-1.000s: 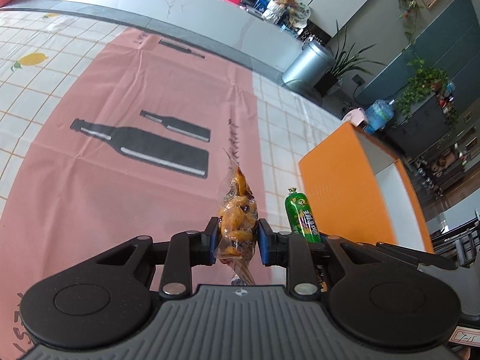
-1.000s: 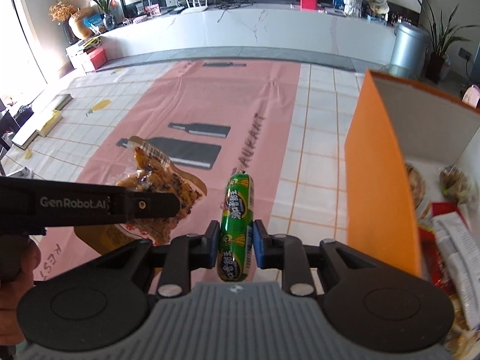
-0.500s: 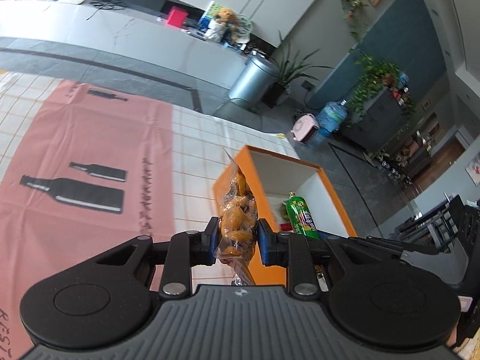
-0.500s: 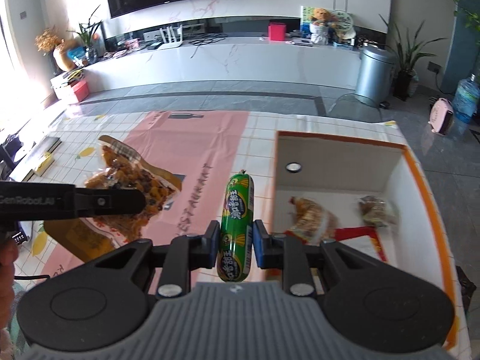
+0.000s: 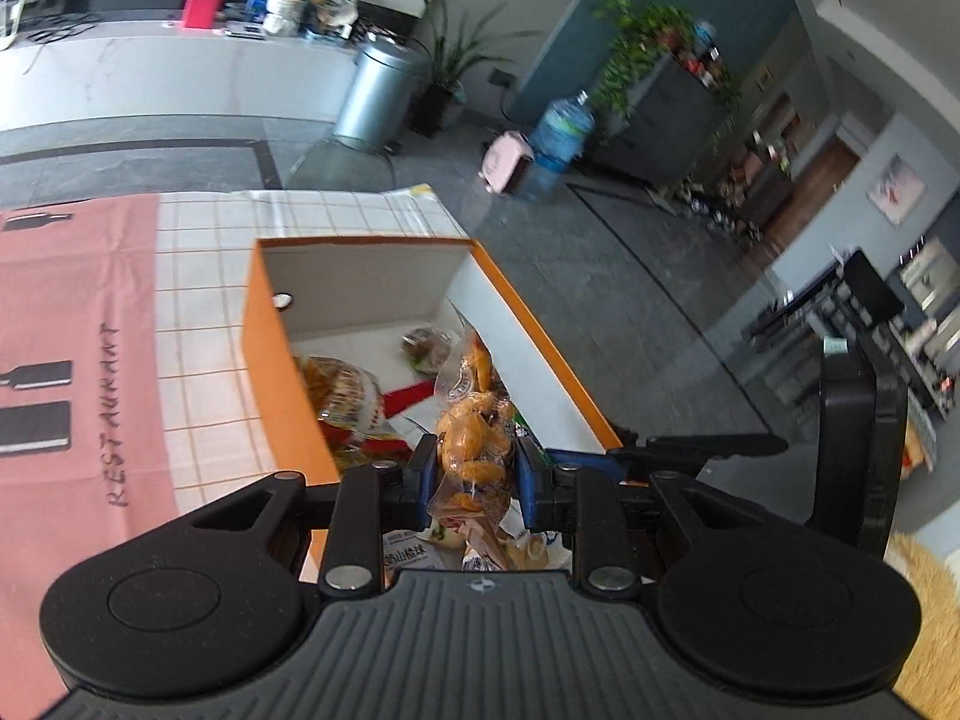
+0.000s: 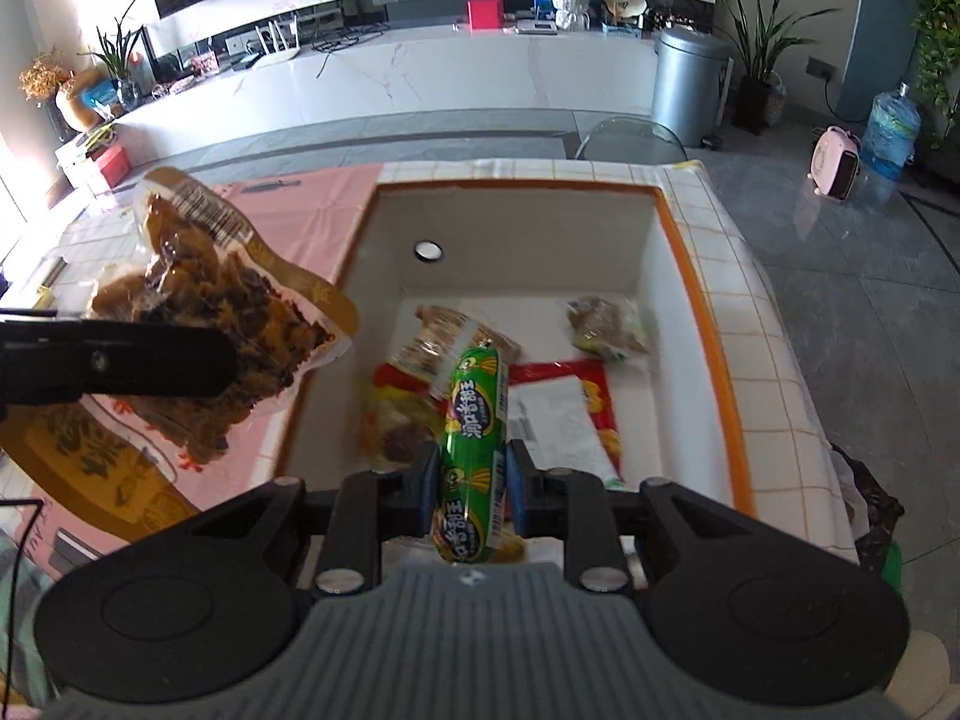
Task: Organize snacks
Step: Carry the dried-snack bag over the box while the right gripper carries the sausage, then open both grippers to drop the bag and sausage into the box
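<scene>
My left gripper (image 5: 473,471) is shut on a clear snack packet of orange-brown pieces (image 5: 474,432) and holds it over the near part of the orange box (image 5: 270,360). That packet also shows in the right wrist view (image 6: 204,324), at the box's left rim. My right gripper (image 6: 470,480) is shut on a green sausage stick (image 6: 471,456), held above the inside of the orange box (image 6: 702,312). Several snack packets lie on the box's white floor (image 6: 540,312).
The box stands on a tiled tablecloth with a pink mat (image 5: 78,324) to its left. The table's right edge (image 6: 798,372) is close beside the box, with grey floor beyond. The right gripper's black body (image 5: 852,438) is to the right of my left gripper.
Both grippers have moved right and up from over the pink mat to above the orange box, each still holding its snack. The box's inside now shows from above.
</scene>
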